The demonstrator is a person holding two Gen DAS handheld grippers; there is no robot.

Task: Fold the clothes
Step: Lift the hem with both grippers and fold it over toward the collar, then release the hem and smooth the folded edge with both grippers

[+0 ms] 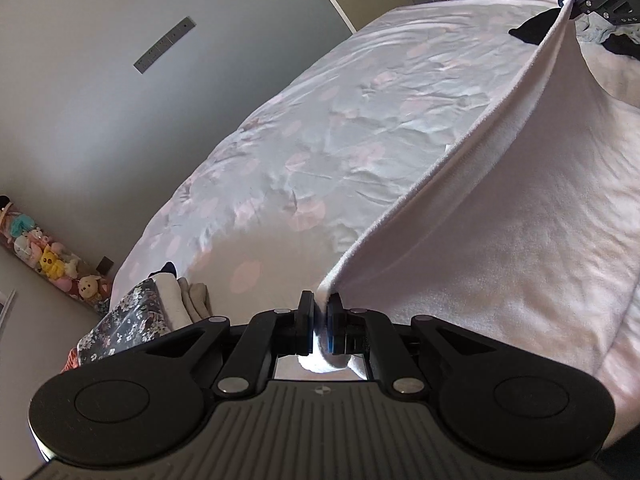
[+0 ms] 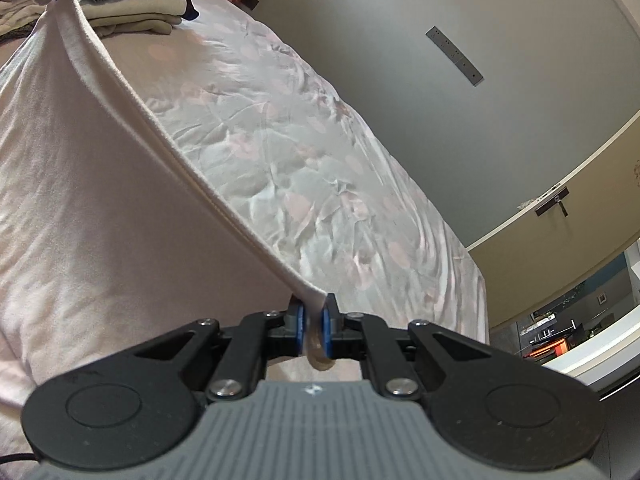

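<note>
Hidden and cut-off parts

The pink cloth (image 1: 520, 220) runs off the frame's right edge and covers the bed (image 1: 320, 140) beneath it. The folded pile (image 2: 132, 16) is cut by the top edge in the right wrist view. The plush toys (image 1: 48, 256) are too small to tell apart, and the dark garment (image 1: 532, 30) sits partly behind the cloth.

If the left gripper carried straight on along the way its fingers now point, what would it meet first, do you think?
Probably the floral pink-and-grey bedspread. The left gripper, shut on the pale pink garment's taut edge, points across and down at the bed; nothing else stands ahead, though depth is uncertain.
</note>
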